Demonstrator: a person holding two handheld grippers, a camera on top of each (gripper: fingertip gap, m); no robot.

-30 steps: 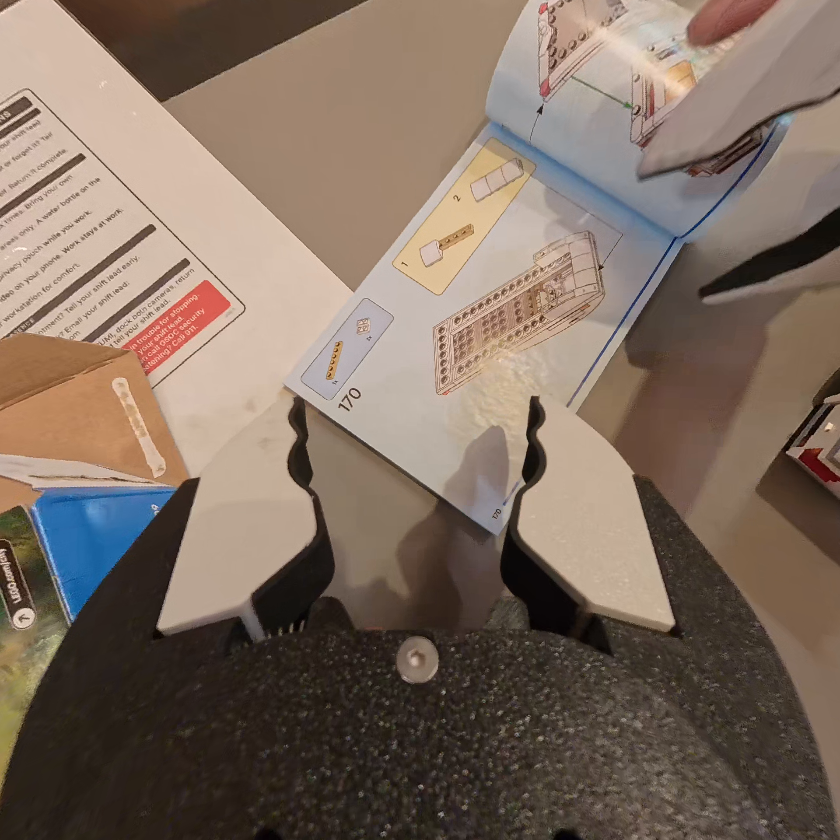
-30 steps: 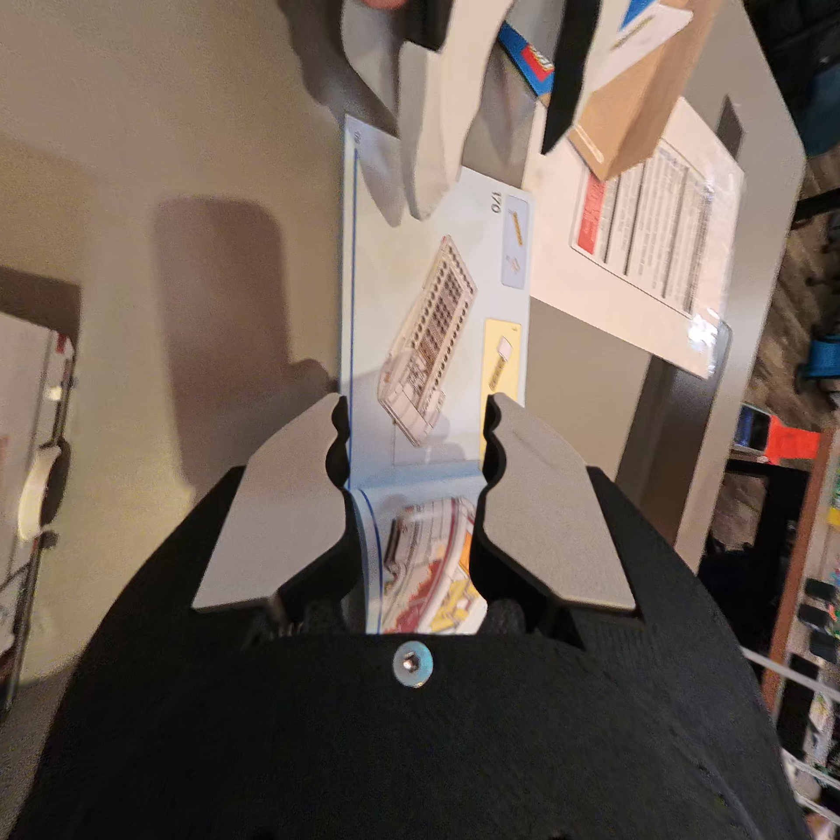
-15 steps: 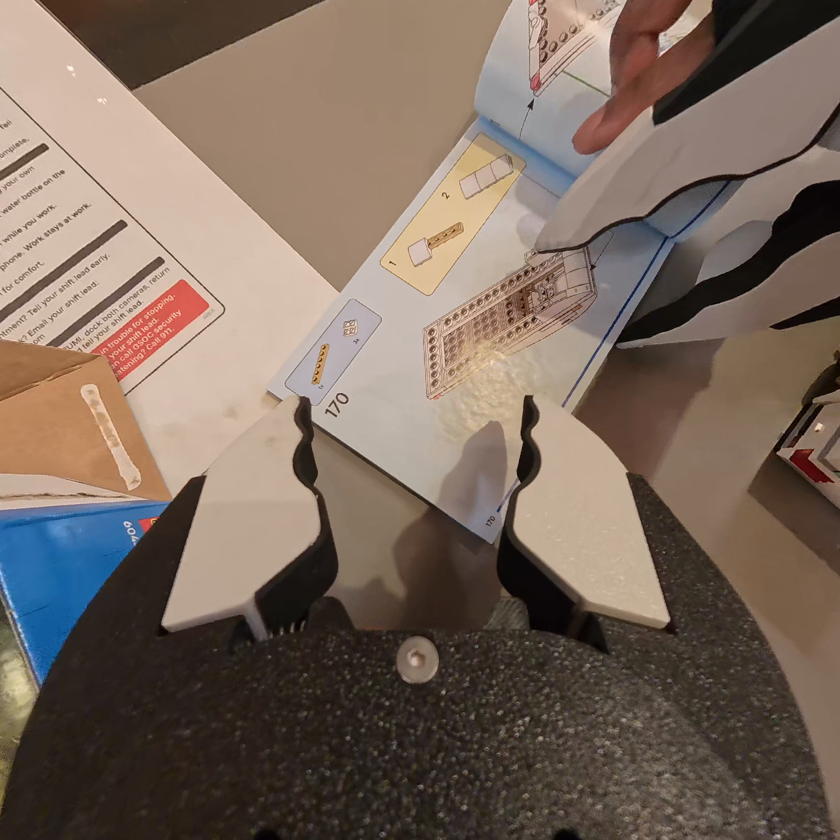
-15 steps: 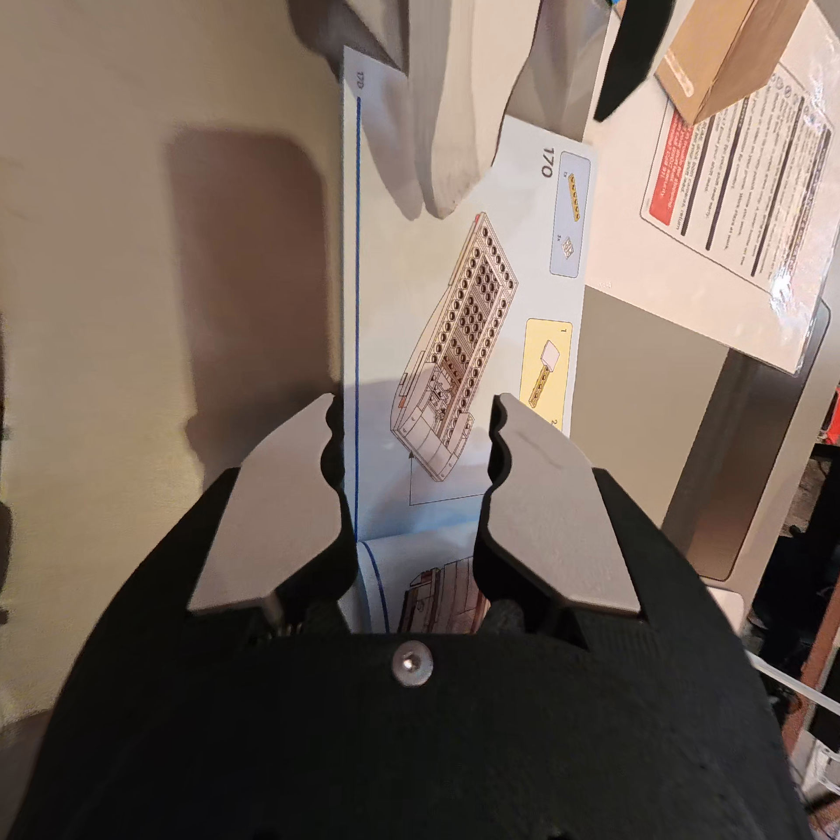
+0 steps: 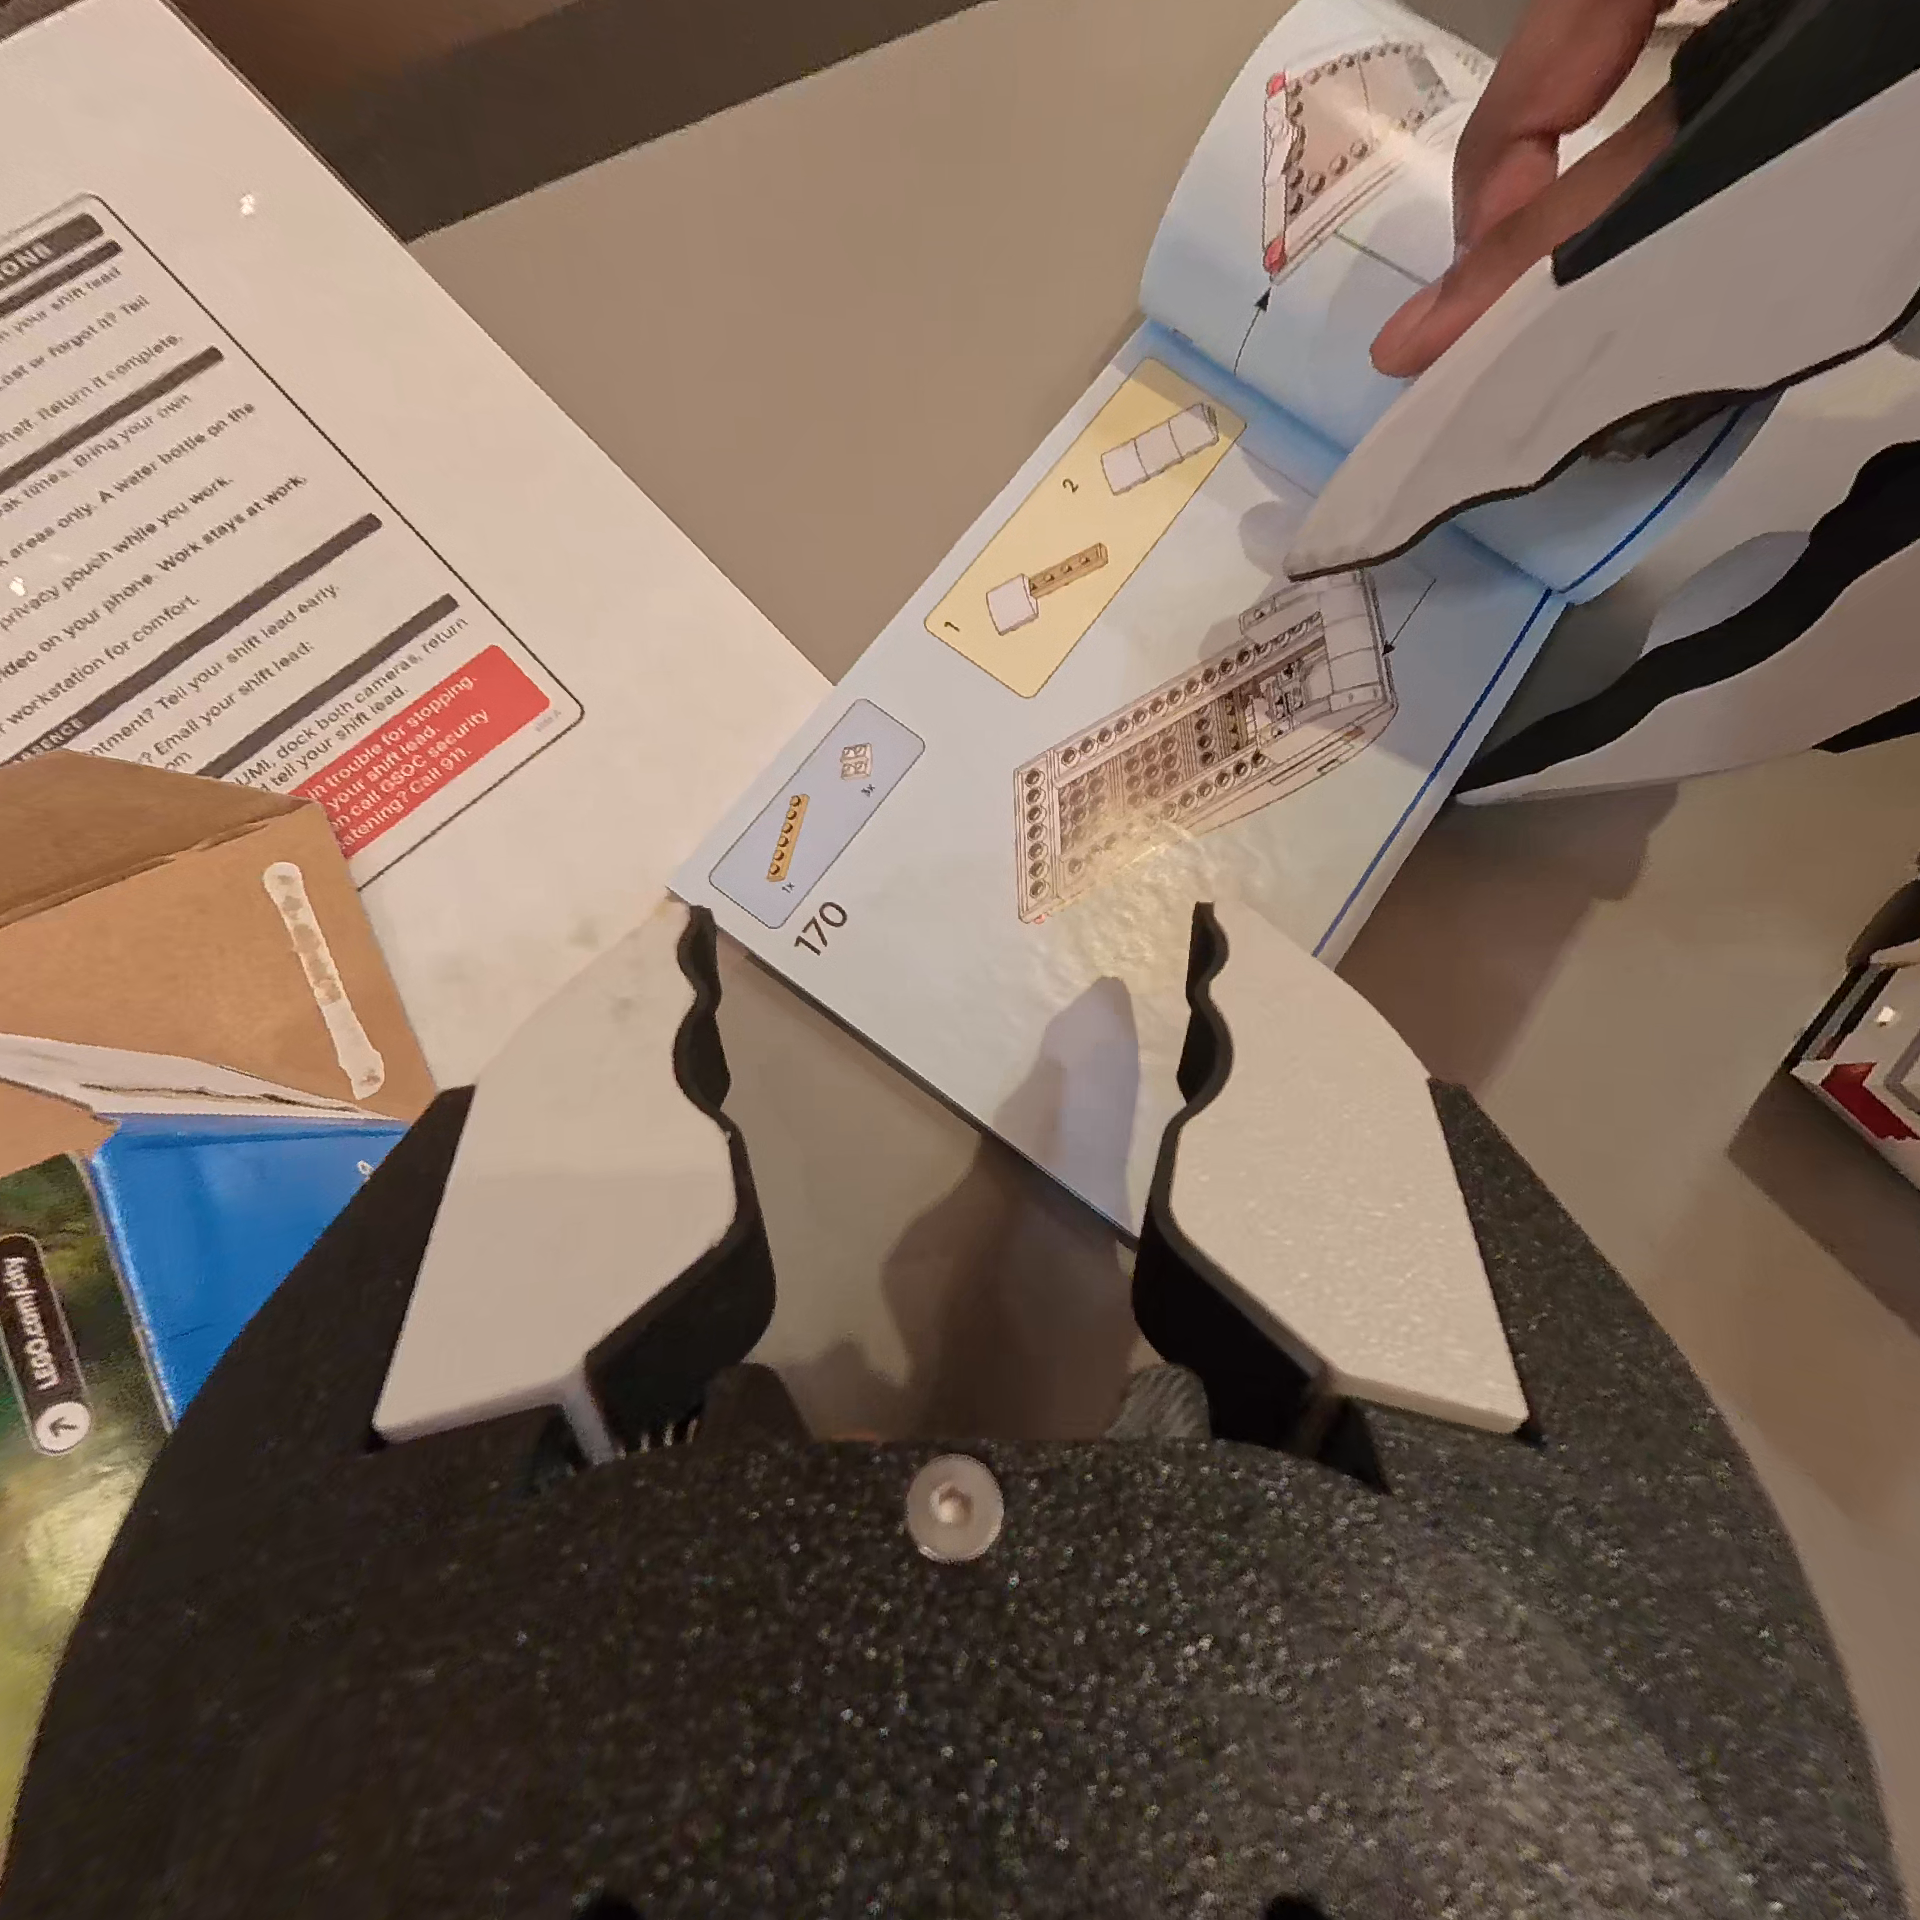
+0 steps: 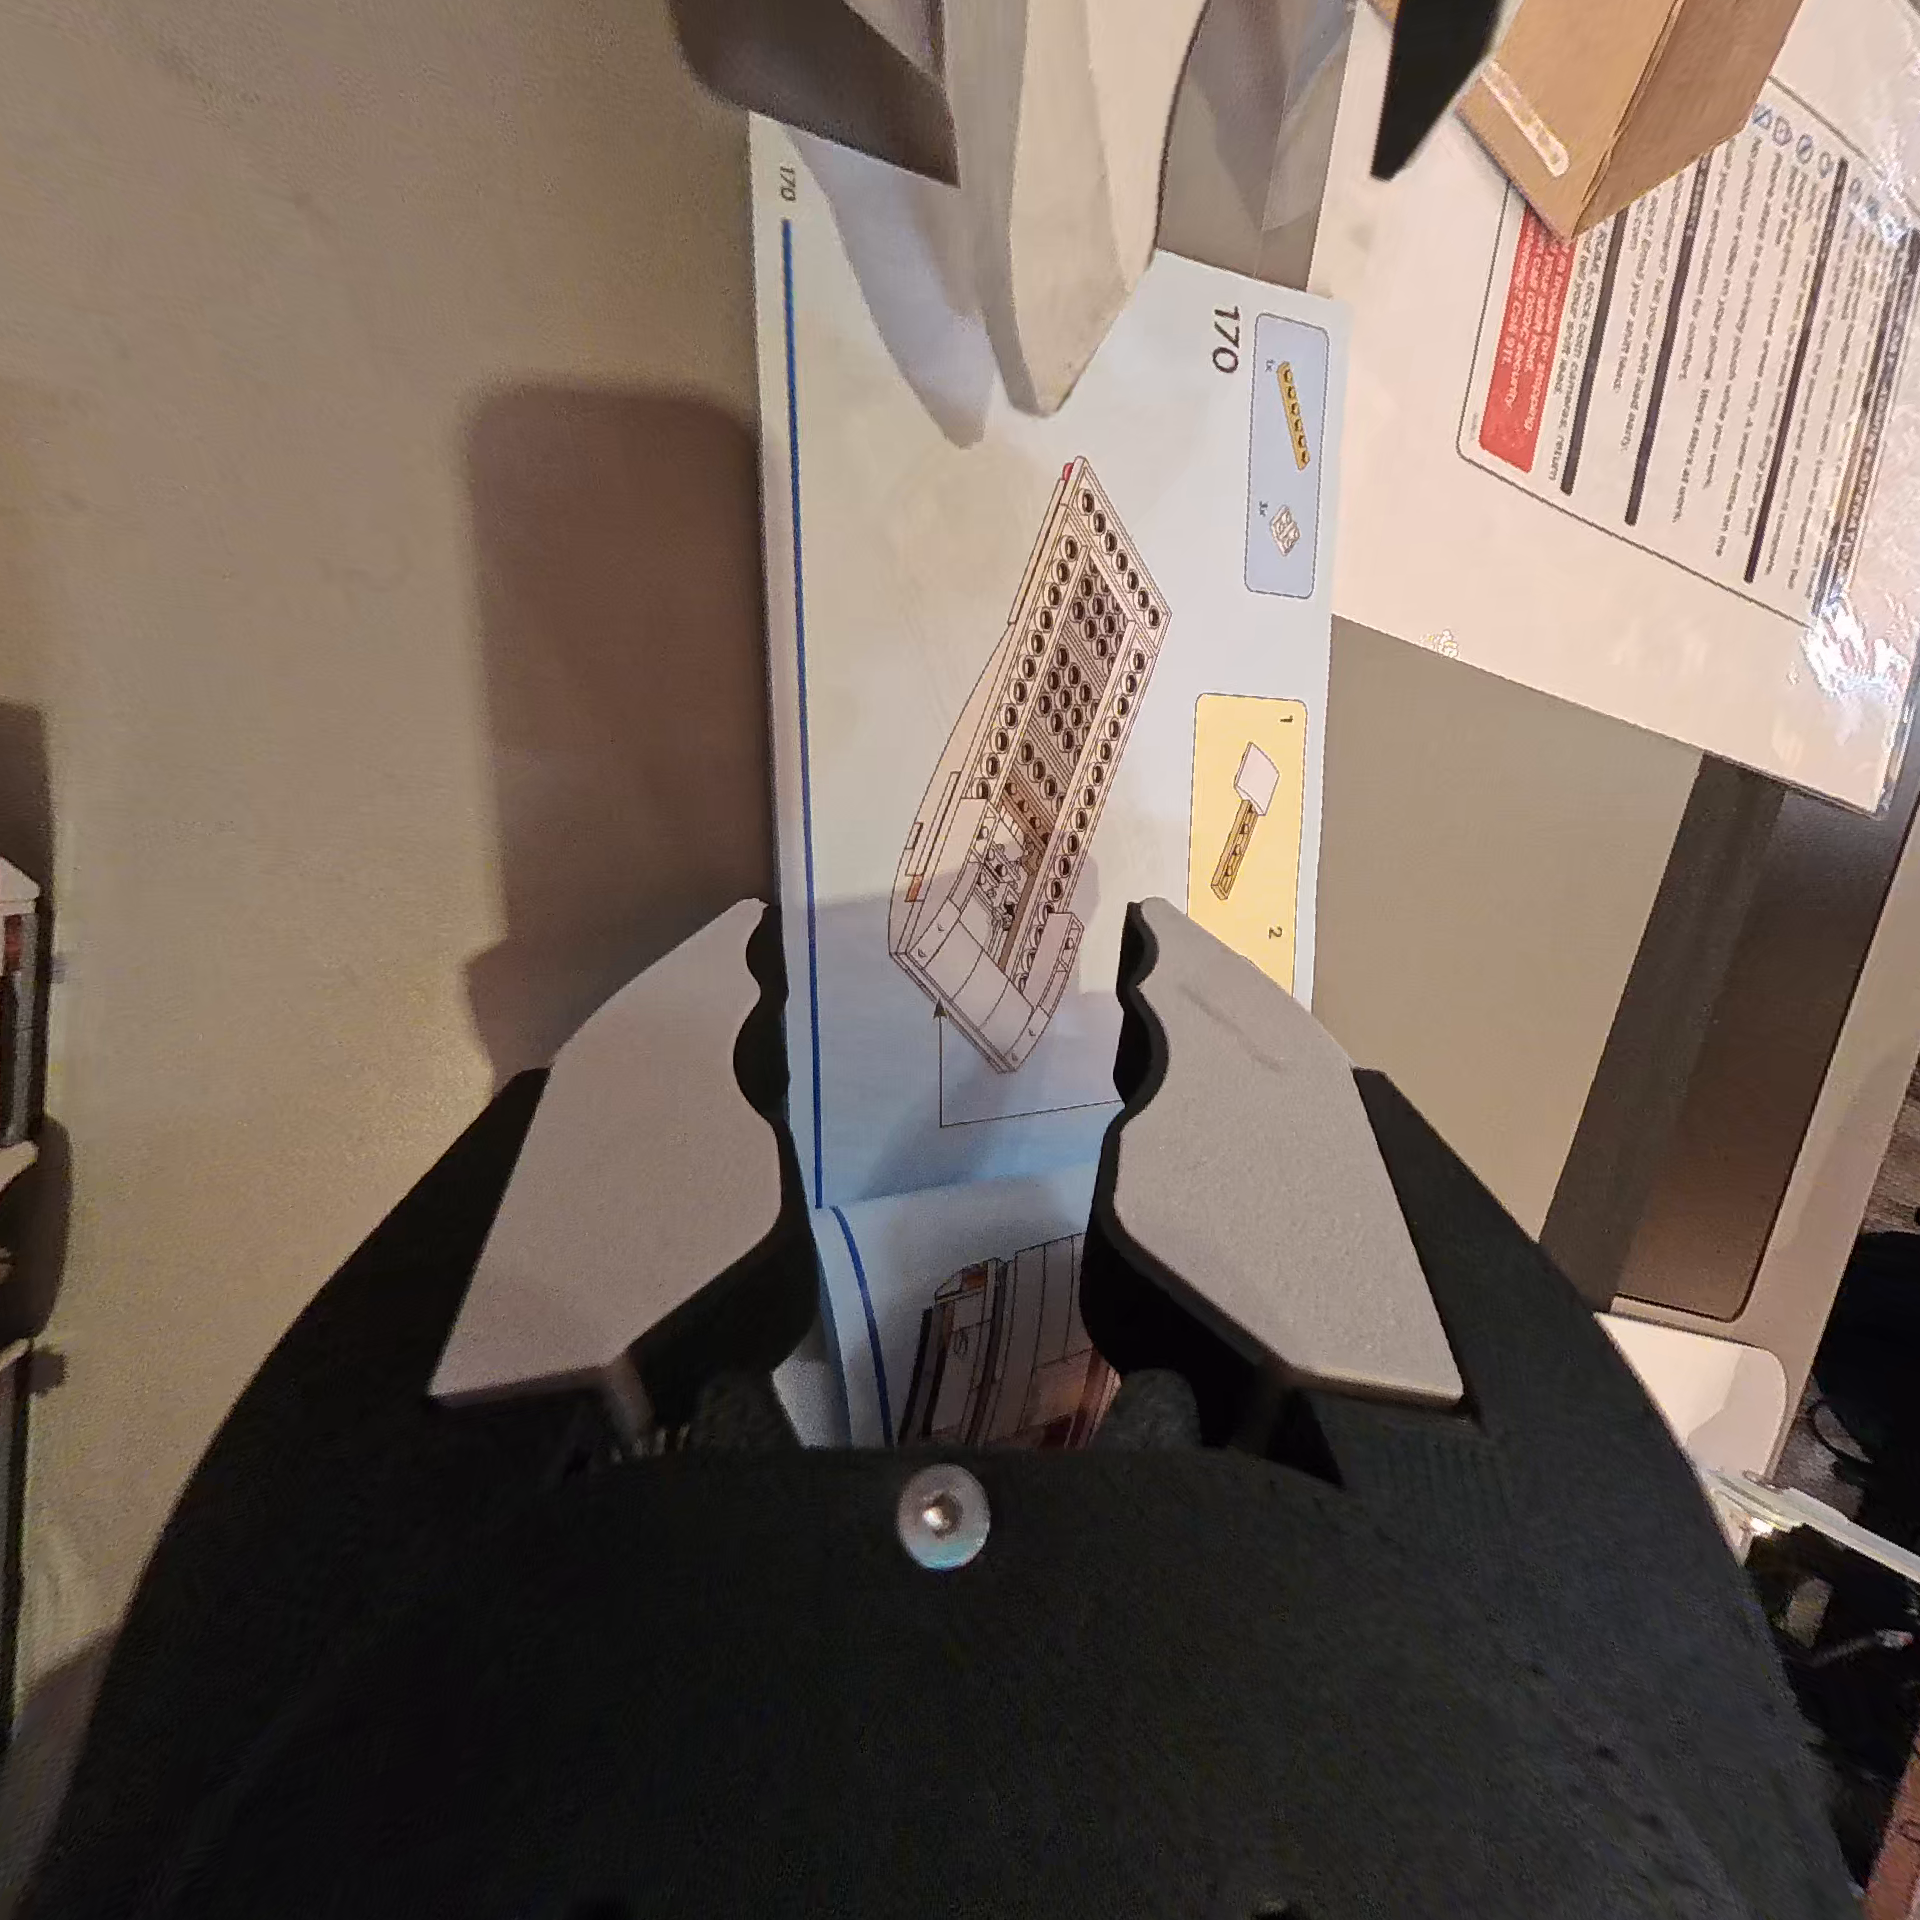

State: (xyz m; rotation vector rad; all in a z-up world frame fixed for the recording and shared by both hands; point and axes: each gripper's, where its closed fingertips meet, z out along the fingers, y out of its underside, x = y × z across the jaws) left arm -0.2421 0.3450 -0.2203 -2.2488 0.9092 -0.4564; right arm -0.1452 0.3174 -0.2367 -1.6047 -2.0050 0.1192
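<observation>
The open light-blue paper instruction booklet (image 5: 966, 997) lies flat on the grey worktop (image 5: 831, 312), its far pages curled up. Such glossy thin paper slips easily, I think, so a flat, gentle touch suits it. My left jaws (image 5: 951, 925) hang released over the booklet's near corner and hold nothing. My right jaws (image 6: 945, 914) stand apart around the curled pages; I see no pad pressing them.

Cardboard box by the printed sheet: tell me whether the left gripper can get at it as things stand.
Probably yes. The cardboard box sits just left of the left gripper, whose fingers stand wide apart with nothing between them. Only bare table shows in between; the booklet lies on the other side.
</observation>
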